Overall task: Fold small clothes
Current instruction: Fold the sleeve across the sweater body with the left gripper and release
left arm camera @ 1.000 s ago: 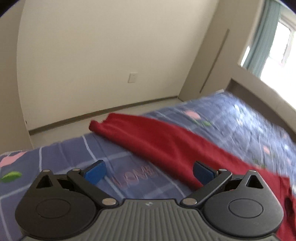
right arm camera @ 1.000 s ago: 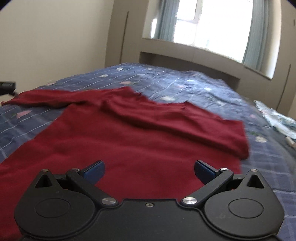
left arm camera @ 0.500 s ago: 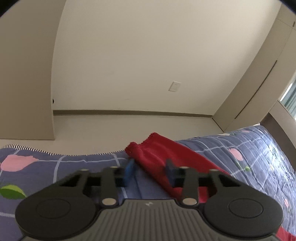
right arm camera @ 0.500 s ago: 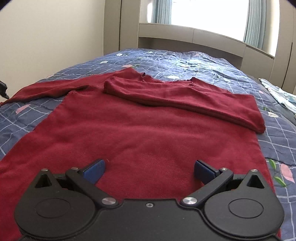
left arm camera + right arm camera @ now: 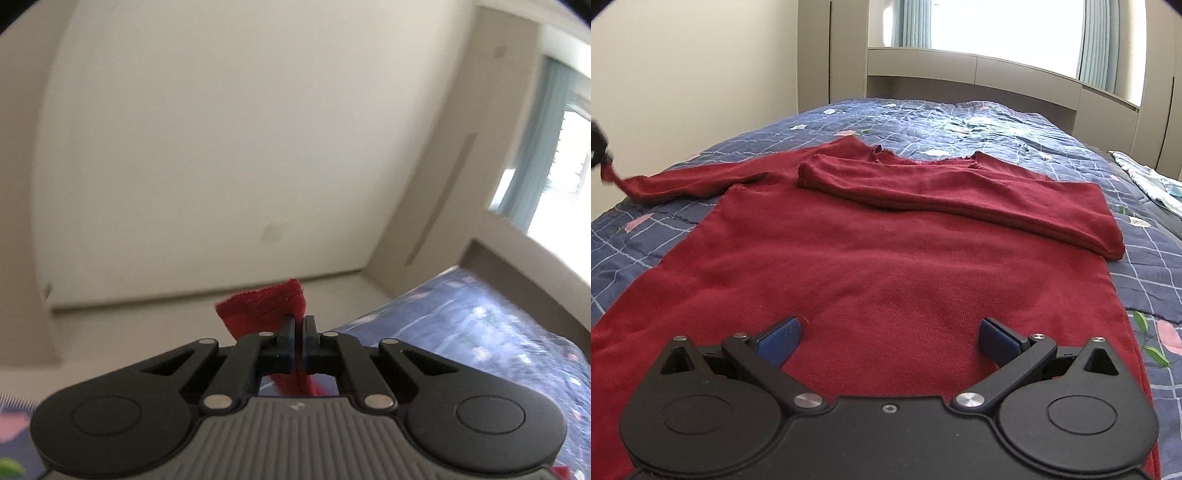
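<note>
The left tool (image 5: 299, 326) is pinching the cuff of a red sweater (image 5: 886, 258), lifted off the bed (image 5: 960, 122). The sweater lies flat on the blue quilt, one sleeve folded across its chest. The right tool (image 5: 889, 334) hovers spread over its hem.

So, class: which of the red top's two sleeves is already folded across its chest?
The right-hand sleeve in the right wrist view lies across the chest; the other sleeve stretches out sideways, its cuff pinched in the left gripper.
</note>
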